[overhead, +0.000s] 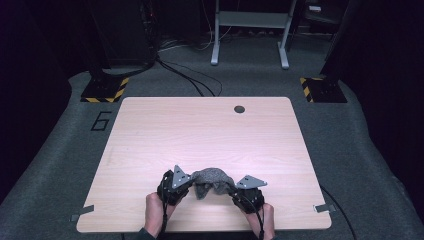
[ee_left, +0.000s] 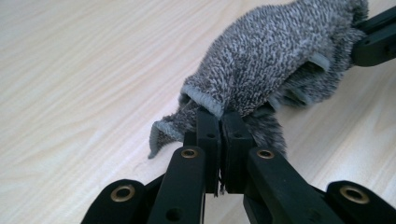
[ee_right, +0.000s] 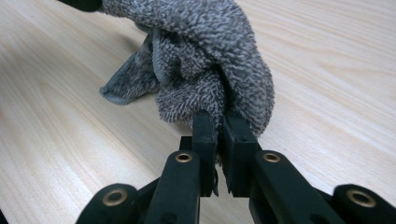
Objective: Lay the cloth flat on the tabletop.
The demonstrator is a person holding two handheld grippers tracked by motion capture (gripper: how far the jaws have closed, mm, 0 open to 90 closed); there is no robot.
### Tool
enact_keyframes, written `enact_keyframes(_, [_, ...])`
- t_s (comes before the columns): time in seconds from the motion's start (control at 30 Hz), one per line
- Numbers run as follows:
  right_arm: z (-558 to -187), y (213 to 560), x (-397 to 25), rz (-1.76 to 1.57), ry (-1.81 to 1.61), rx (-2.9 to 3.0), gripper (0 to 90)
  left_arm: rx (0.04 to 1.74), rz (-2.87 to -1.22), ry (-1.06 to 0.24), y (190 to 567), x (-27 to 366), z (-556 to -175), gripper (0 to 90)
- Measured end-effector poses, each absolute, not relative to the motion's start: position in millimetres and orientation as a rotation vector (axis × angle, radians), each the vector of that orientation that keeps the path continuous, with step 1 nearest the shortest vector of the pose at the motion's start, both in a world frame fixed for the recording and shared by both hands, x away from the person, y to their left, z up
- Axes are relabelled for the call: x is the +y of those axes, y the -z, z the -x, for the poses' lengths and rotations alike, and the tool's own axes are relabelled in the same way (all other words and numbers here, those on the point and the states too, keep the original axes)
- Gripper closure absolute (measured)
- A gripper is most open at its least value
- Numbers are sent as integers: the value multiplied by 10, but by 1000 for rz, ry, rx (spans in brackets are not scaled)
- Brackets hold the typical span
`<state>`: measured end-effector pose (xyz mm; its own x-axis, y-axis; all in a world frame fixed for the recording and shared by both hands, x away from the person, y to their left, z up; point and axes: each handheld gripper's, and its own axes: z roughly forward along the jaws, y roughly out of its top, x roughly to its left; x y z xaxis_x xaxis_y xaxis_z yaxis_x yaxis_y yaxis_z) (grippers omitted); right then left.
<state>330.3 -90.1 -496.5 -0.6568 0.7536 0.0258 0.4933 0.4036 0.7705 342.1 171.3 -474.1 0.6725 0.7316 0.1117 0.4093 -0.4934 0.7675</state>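
A grey towel hung bunched between both grippers near the desk's front edge. The left gripper and right gripper each had jaws pinching the towel. Bare wood stretched beyond; grey carpet surrounded the desk.

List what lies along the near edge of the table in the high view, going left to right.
Left hand → left gripper → grey towel → right gripper → right hand. The towel is bunched between the two grippers, each shut on one end.
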Motion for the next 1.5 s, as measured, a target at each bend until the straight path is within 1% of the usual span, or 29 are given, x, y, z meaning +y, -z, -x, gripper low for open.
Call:
enact_keyframes(0.43, [-3317,4875,-1064,-1110,-1123,2313,846,898,-2107,-619,4527,1835,-3542,879])
enact_keyframes(0.63, [-3346,4834,-1168,-1146,-1131,2295,850,919,-2110,-616,4446,1894,-3601,879])
enact_keyframes(0.73, [-3371,4824,-1219,-1141,-1129,2288,851,924,-2109,-625,4428,1918,-3635,879])
enact_keyframes(0.87, [-3438,4822,-1305,-1178,-1145,2284,851,949,-2125,-604,4454,1927,-3727,879])
enact_keyframes(0.93, [-3513,4855,-1306,-1208,-1119,2302,846,971,-2164,-579,4527,1916,-3843,877])
enact_keyframes(1.0, [-3544,4870,-1299,-1199,-1104,2314,840,981,-2174,-575,4559,1907,-3880,869])
enact_keyframes(1.03, [-3599,4891,-1265,-1219,-1051,2321,776,1016,-2175,-578,4614,1899,-3935,816])
enact_keyframes(1.07, [-3618,4889,-1261,-1211,-1045,2325,765,1016,-2175,-578,4614,1899,-3935,773])
enact_keyframes(1.1, [-3630,4879,-1261,-1218,-1053,2323,732,1042,-2174,-552,4639,1926,-3965,720])
enact_keyframes(1.13, [-3635,4867,-1266,-1222,-1058,2322,694,1057,-2172,-546,4640,1943,-3964,640])
enact_keyframes(1.17, [-3633,4844,-1274,-1229,-1066,2316,680,1069,-2163,-548,4643,1955,-3956,558])
enact_keyframes(1.23, [-3609,4787,-1296,-1234,-1094,2310,631,1078,-2154,-551,4637,1989,-3921,481])
enact_keyframes(1.27, [-3609,4787,-1296,-1234,-1094,2310,631,1078,-2154,-551,4637,1989,-3921,435])
enact_keyframes(1.3, [-3596,4755,-1306,-1231,-1101,2303,607,1082,-2151,-551,4633,2006,-3898,435])
enact_keyframes(1.33, [-3558,4676,-1318,-1229,-1126,2293,568,1084,-2150,-548,4633,2013,-3877,381])
enact_keyframes(1.37, [-3558,4676,-1318,-1229,-1126,2293,568,1086,-2150,-540,4633,2014,-3860,381])
enact_keyframes(1.4, [-3544,4647,-1318,-1230,-1135,2292,546,1079,-2153,-540,4640,2008,-3832,362])
enact_keyframes(1.43, [-3506,4555,-1302,-1214,-1155,2284,527,1074,-2159,-532,4659,1982,-3785,334])
enact_keyframes(1.5, [-3474,4484,-1272,-1195,-1177,2282,507,1063,-2173,-518,4669,1969,-3763,323])
